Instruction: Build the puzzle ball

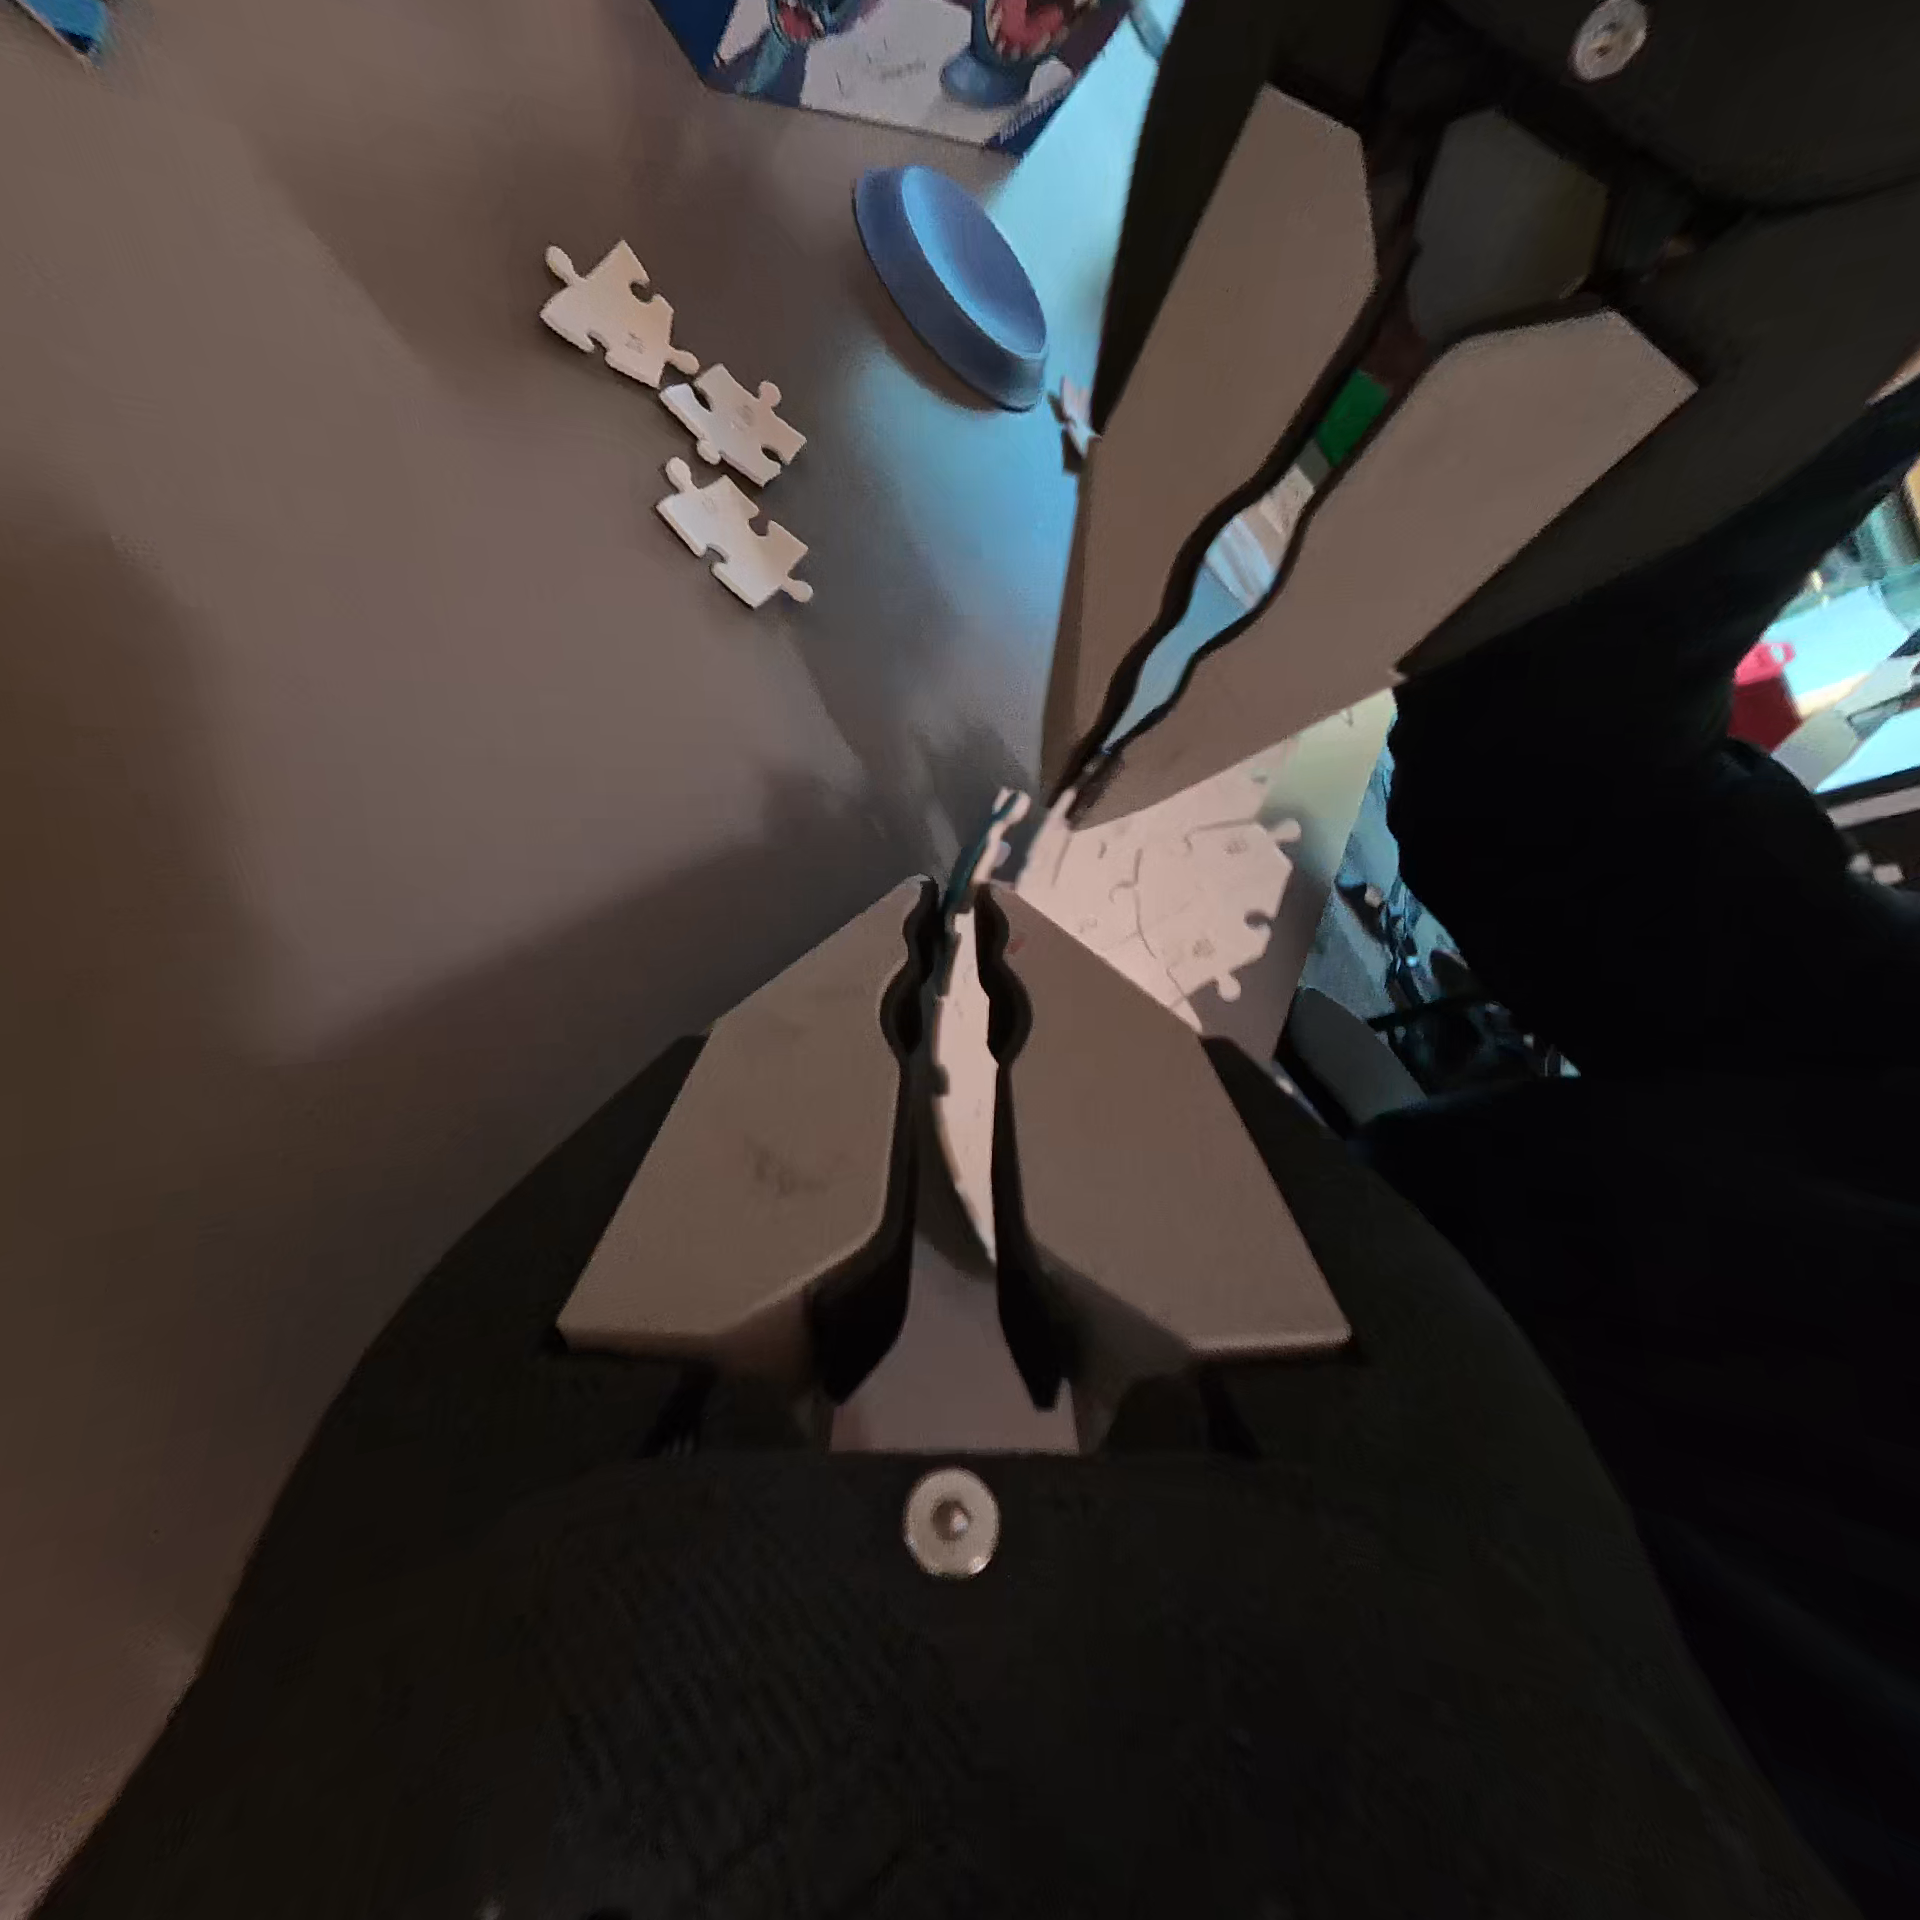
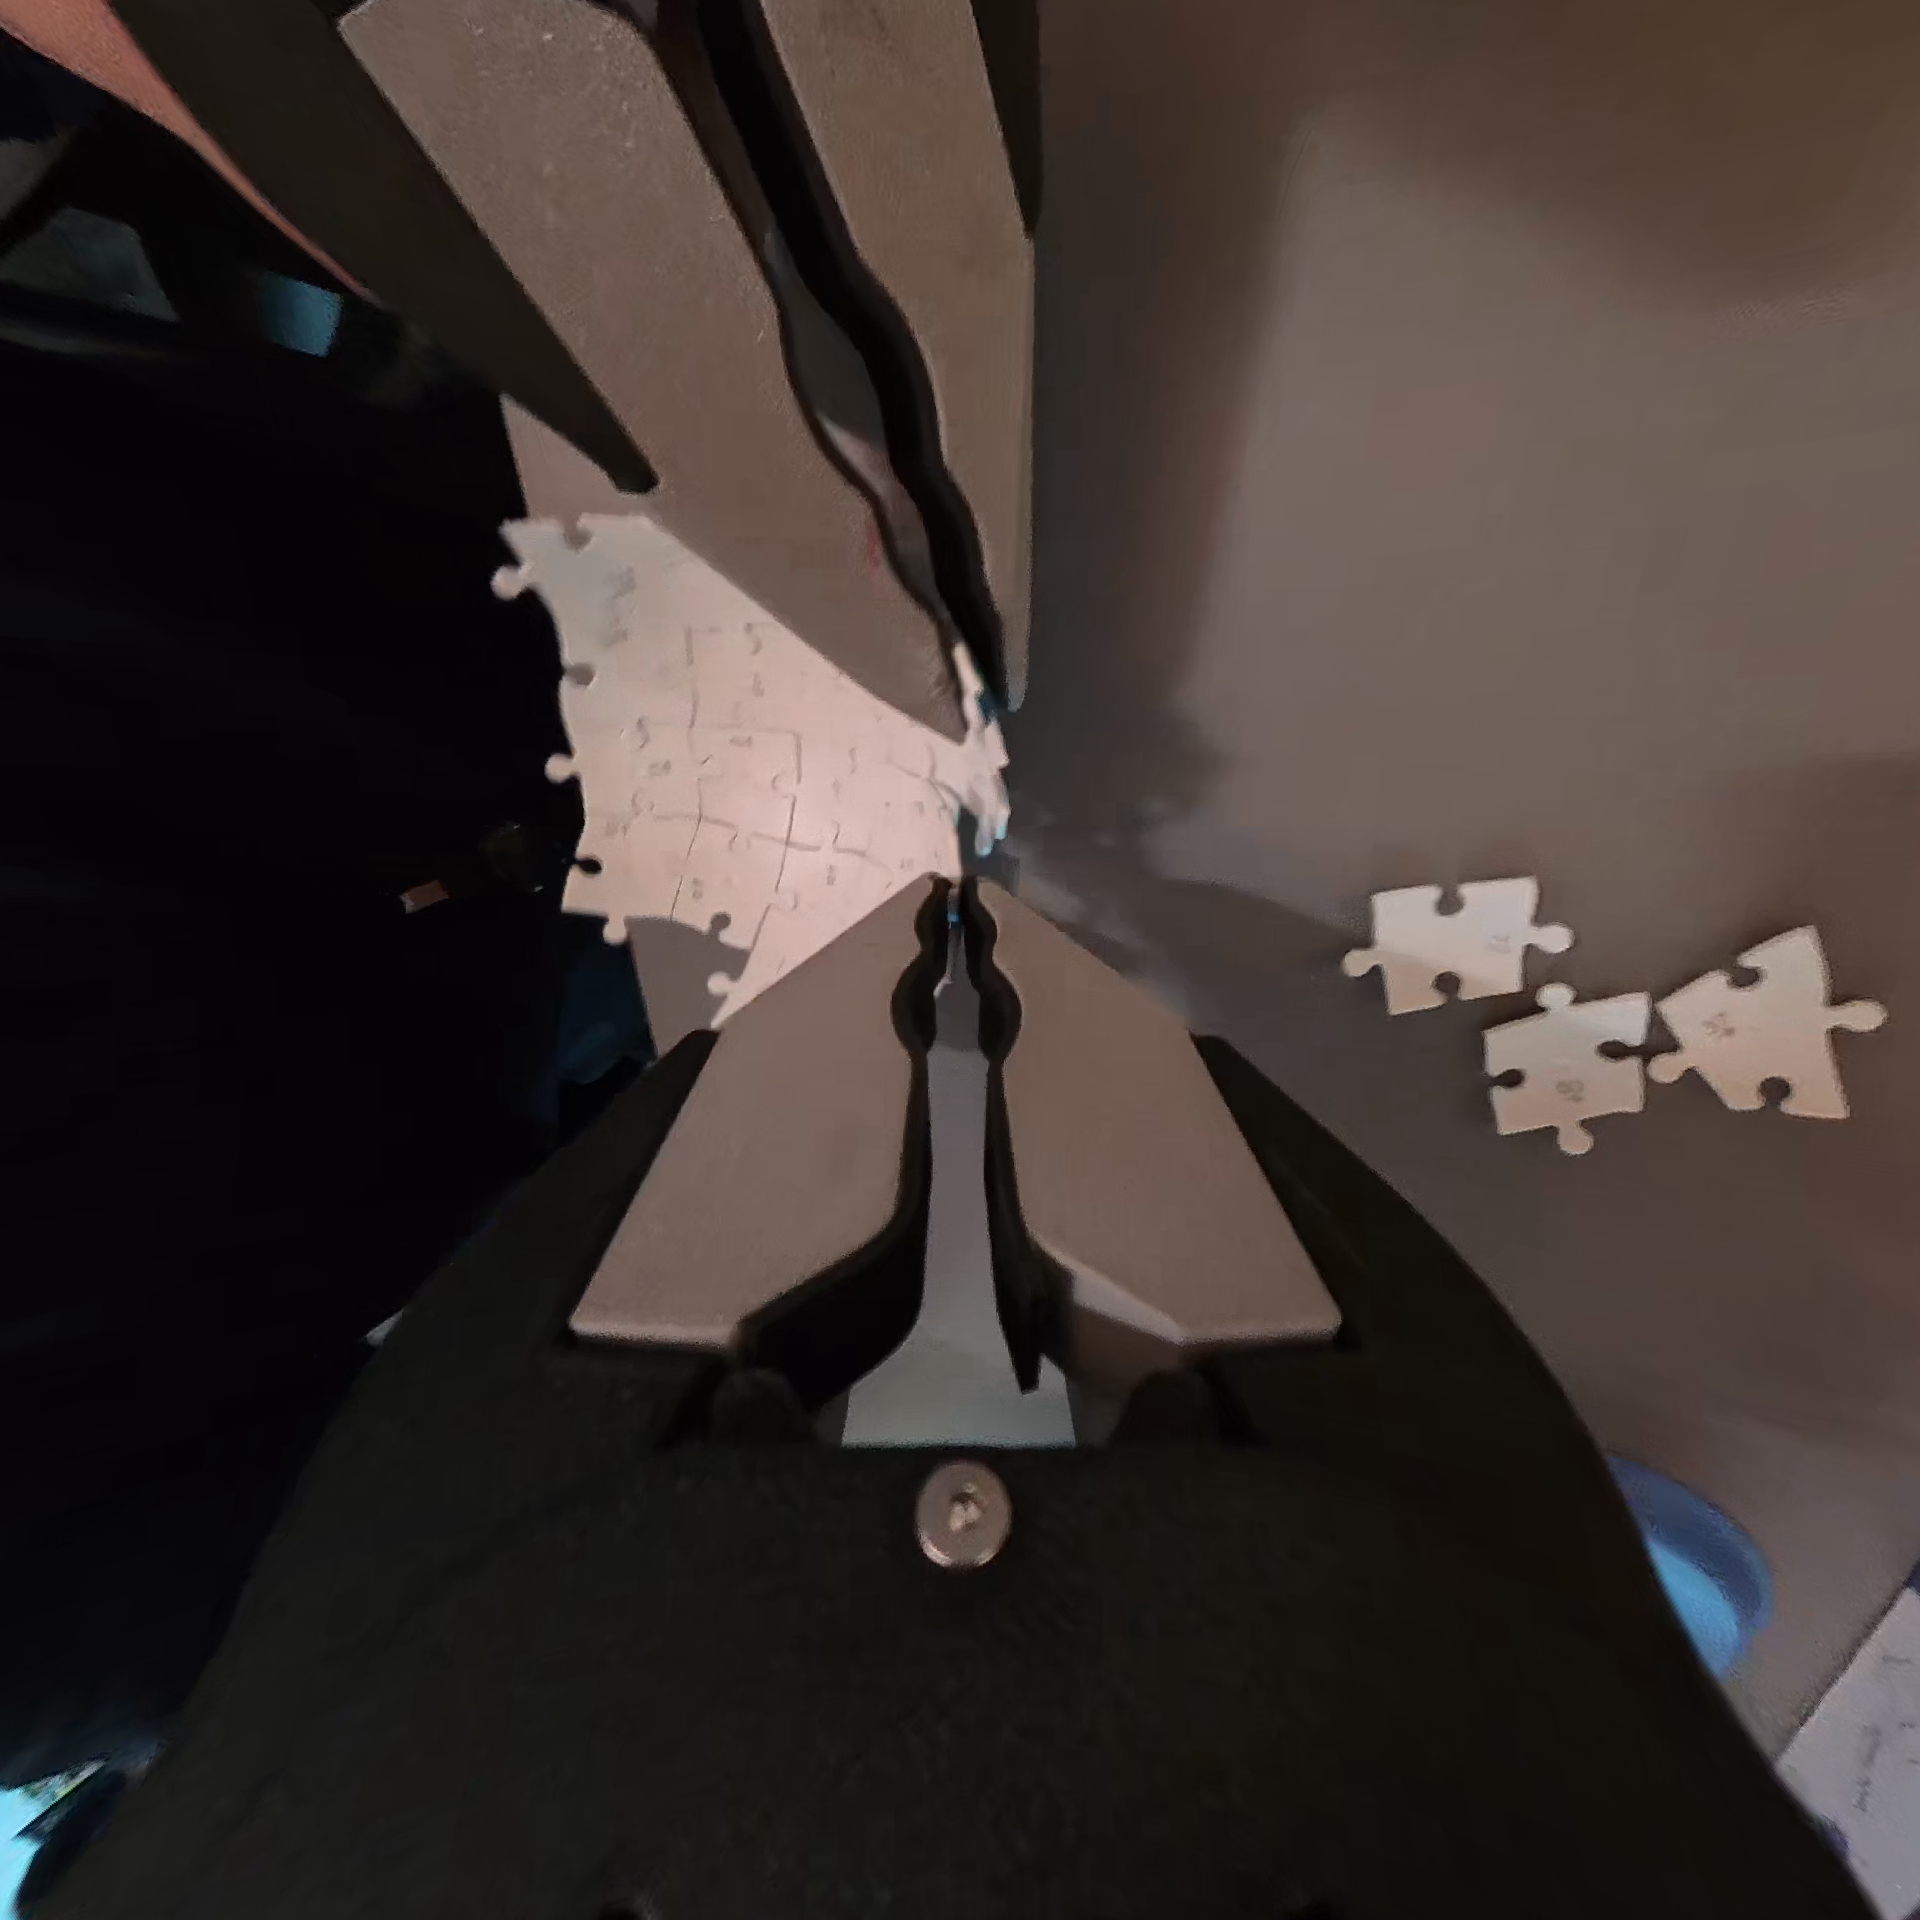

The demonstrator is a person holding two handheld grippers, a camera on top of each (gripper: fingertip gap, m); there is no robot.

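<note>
partly built puzzle ball [image 2: 748, 790] is a curved sheet of interlocked white pieces, backs facing the cameras, faint marks on each piece, tabs sticking out along its free edge. it's held up in the air over the grey table [image 1: 312, 727], between the two grippers, with a dark-clothed person behind it.

left gripper [image 1: 951, 904]: jaws clenched on the edge of the sheet. in the left wrist view the panel runs edge-on between the fingers and a sliver of blue printed face shows at the tips. right gripper [image 2: 954, 894]: jaws nearly closed on the same edge region, thin white piece visible in the narrow gap, so it looks clamped on the sheet too. the two grippers come in from opposite sides, tips almost meeting at one point of the edge. in the left wrist view the right gripper's fingers slope down from the upper right; in the right wrist view the left gripper's fingers come down from the top.

three loose puzzle pieces [image 1: 717, 416] lie white side up on the table, close together, two of them touching. near them a blue round stand [image 1: 951, 281], and the puzzle box [image 1: 904, 62] at the far edge. motion blur around the fingertips, so exact contact points are hard to read.
</note>
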